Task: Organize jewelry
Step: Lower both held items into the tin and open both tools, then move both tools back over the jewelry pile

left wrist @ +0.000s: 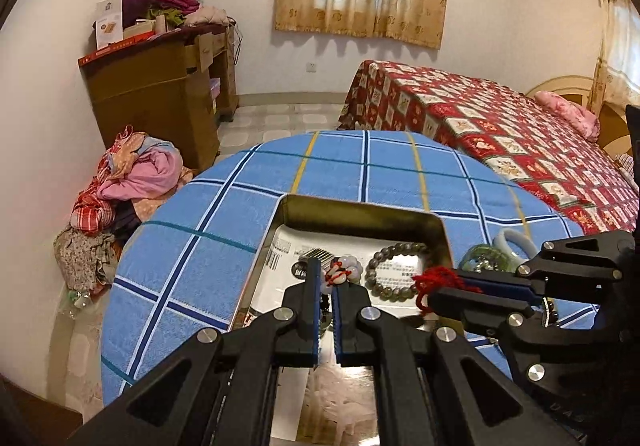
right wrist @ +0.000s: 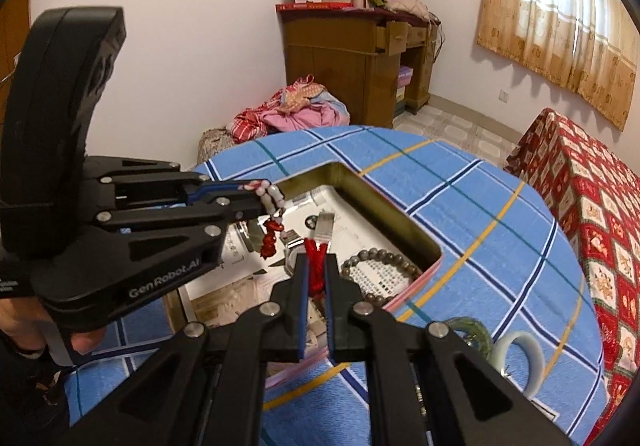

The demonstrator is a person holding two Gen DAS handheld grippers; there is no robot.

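A metal tin [left wrist: 360, 210] [right wrist: 384, 201] sits on the blue checked tablecloth [left wrist: 192, 242]. My left gripper [left wrist: 326, 278] [right wrist: 260, 197] is shut on a pale bead bracelet with red knots [left wrist: 344, 270] [right wrist: 274, 201], held above the tin. My right gripper [right wrist: 316, 266] [left wrist: 436, 290] is shut on a red cord [right wrist: 316, 262] [left wrist: 436, 282], also over the tin. A dark bead bracelet [left wrist: 394, 270] [right wrist: 380, 274] lies inside the tin on printed paper.
A green bead bracelet [right wrist: 474, 332] [left wrist: 486, 258] and a pale jade bangle [right wrist: 520, 354] [left wrist: 514, 242] lie on the cloth right of the tin. A red patterned bed [left wrist: 520, 149] stands to the right. A wooden cabinet [left wrist: 160, 93] and a clothes pile [left wrist: 132, 181] stand at the left.
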